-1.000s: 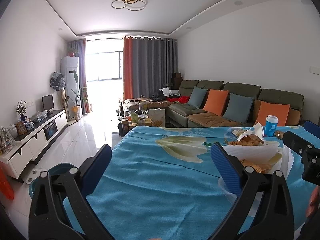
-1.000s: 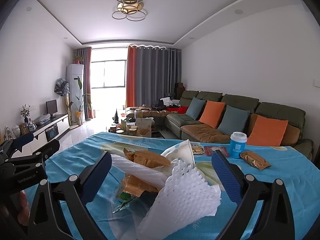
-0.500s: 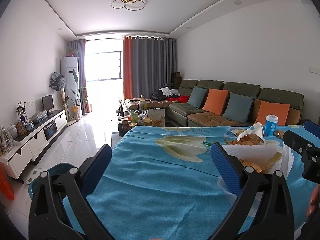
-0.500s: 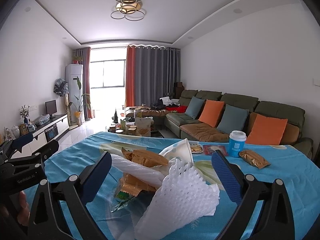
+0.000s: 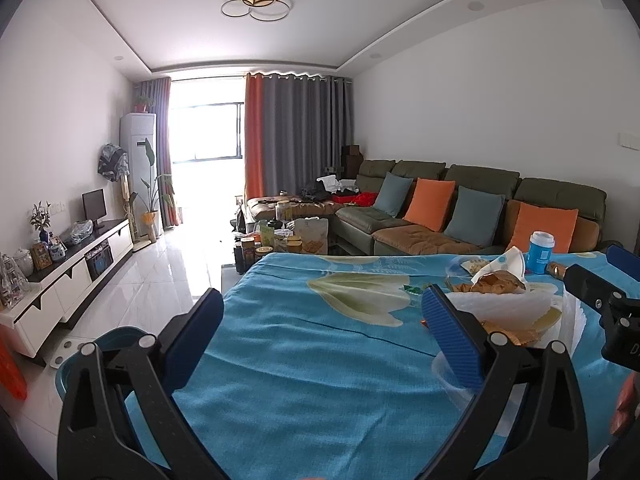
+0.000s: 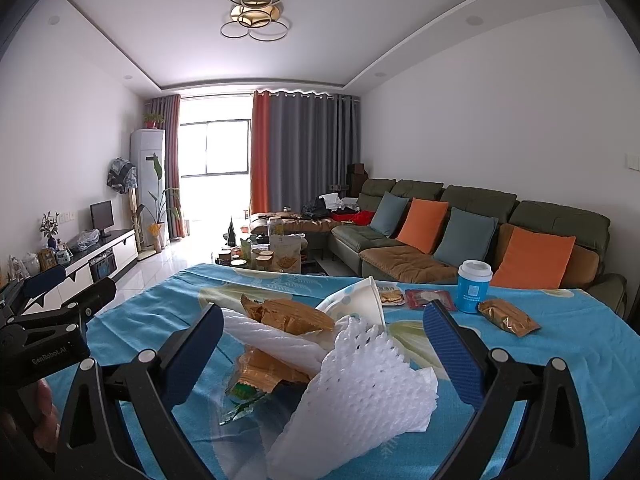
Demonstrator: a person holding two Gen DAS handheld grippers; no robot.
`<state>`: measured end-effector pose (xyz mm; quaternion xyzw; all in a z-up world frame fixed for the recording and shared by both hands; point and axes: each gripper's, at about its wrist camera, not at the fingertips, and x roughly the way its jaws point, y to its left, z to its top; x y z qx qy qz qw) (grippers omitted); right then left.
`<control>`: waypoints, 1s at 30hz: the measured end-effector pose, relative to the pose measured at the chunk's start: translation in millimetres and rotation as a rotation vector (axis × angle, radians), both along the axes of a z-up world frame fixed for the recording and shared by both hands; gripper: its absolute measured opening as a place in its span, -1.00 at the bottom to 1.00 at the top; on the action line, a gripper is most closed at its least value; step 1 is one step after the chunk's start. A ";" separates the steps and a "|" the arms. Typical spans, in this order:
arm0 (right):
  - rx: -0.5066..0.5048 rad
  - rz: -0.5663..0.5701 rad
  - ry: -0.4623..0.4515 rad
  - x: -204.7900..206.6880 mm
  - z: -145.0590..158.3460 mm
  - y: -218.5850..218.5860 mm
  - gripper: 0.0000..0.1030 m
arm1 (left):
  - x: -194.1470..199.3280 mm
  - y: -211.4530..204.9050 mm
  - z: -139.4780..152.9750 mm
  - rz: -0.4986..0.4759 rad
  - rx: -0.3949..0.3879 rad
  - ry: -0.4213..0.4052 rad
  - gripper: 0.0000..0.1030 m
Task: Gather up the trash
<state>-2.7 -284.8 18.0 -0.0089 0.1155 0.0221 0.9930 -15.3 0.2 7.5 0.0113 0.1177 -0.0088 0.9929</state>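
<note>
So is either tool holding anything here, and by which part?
Nothing is held. The left tool is open over bare cloth; the right tool is open around the trash pile.

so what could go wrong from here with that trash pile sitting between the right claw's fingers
1. The white foam net leans loosely on the pile; closing the open right claw may pinch only it and leave the gold wrappers behind.
2. The blue cup stands upright near the pile; a wide sweep could tip it.
3. The left claw is close beside the pile, so the two could collide.
</note>
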 end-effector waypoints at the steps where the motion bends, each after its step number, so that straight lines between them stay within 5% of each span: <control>1: 0.001 0.000 0.001 0.0 0.0 -0.2 0.87 | 0.1 -0.1 0.1 -0.001 0.000 0.001 0.89; 30: 0.008 -0.001 0.014 -2.1 -6.3 -5.4 0.87 | -0.9 -0.2 2.2 -0.008 0.003 0.003 0.89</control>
